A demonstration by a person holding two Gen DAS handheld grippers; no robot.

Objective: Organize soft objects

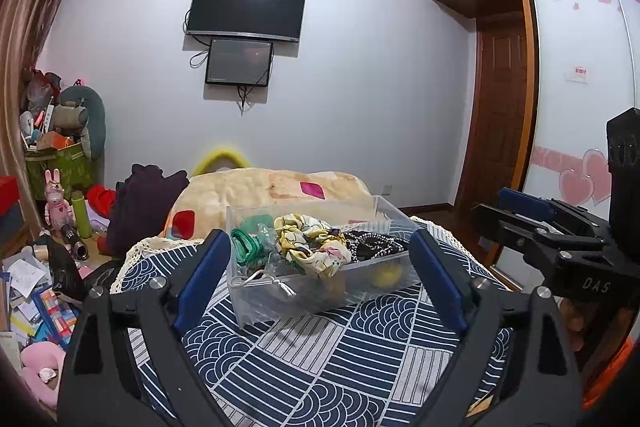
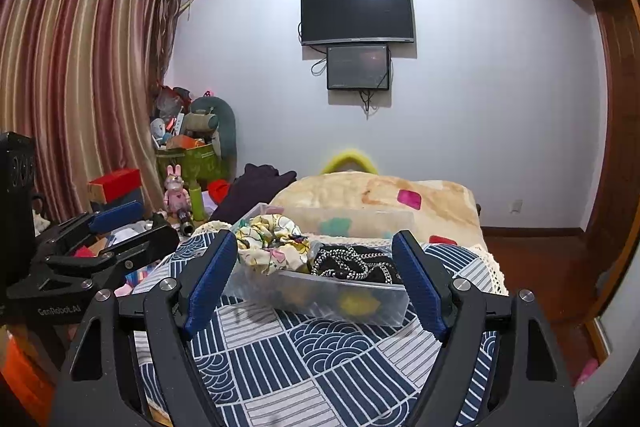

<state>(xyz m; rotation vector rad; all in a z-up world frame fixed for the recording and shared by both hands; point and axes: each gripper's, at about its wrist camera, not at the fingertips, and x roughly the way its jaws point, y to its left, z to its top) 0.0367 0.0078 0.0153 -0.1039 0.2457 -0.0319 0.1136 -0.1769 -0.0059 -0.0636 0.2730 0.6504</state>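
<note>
A clear plastic box [image 1: 362, 277] stands on the blue-and-white patterned cloth [image 1: 320, 359]. In it lie a yellow floral scrunchie [image 1: 310, 241], a green band [image 1: 246, 245] and a black beaded piece [image 1: 374, 245]. My left gripper [image 1: 318, 275] is open and empty, its blue pads either side of the box, short of it. My right gripper [image 2: 316, 281] is open and empty, just before the box [image 2: 360, 301], where the scrunchie [image 2: 272, 245] and black piece [image 2: 352, 263] show. The right gripper also shows in the left wrist view [image 1: 536, 223]; the left one in the right wrist view [image 2: 116, 227].
A folded beige blanket [image 1: 276, 191] and dark purple clothing [image 1: 144, 207] lie behind the box. Clutter, a pink rabbit toy [image 1: 56, 201] and a green bin [image 1: 60, 167] fill the floor at left. A wardrobe [image 1: 580, 87] and door stand at right.
</note>
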